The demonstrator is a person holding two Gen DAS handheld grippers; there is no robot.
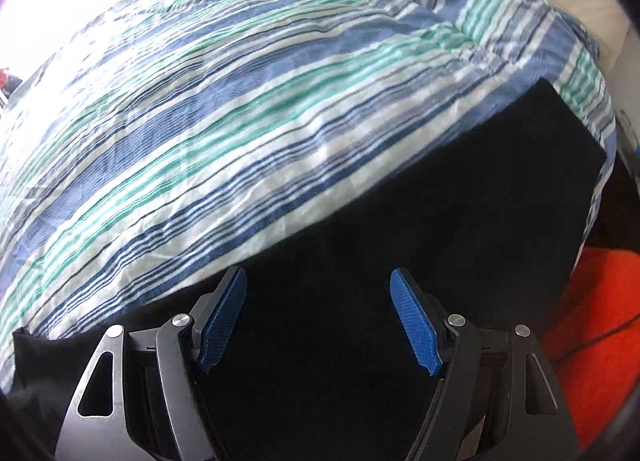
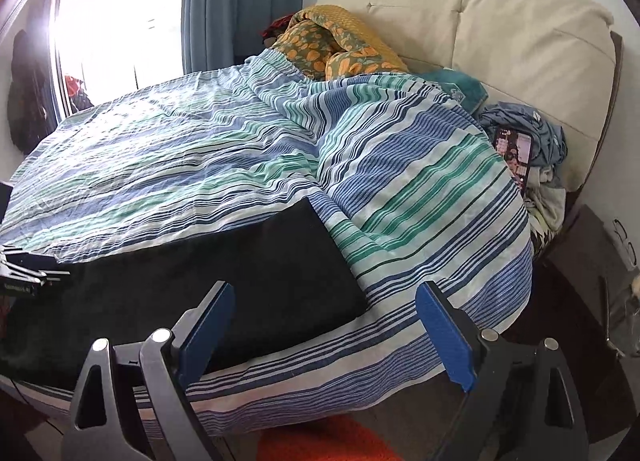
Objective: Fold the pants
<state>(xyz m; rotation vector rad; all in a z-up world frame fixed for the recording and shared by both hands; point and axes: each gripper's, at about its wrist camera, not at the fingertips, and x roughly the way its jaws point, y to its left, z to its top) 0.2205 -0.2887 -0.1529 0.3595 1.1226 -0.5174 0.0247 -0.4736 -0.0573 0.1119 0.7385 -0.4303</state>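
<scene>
The black pants [image 1: 440,221] lie flat in a long strip on the striped bed cover [image 1: 240,121], near the bed's front edge. My left gripper [image 1: 318,285] is open, just above the dark cloth with nothing between its blue pads. In the right wrist view the pants [image 2: 224,293] end in a straight right edge. My right gripper [image 2: 324,301] is open and empty, above the bed's front edge by the pants' right end. The left gripper [image 2: 24,273] shows at the far left over the pants.
The striped cover [image 2: 400,181] drapes over the bed edge. A flowered blanket [image 2: 332,45], a cream headboard [image 2: 500,21] and a pile of clothes [image 2: 528,141] lie at the back right. An orange rug [image 2: 320,441] lies on the floor below. A window [image 2: 112,21] is at the left.
</scene>
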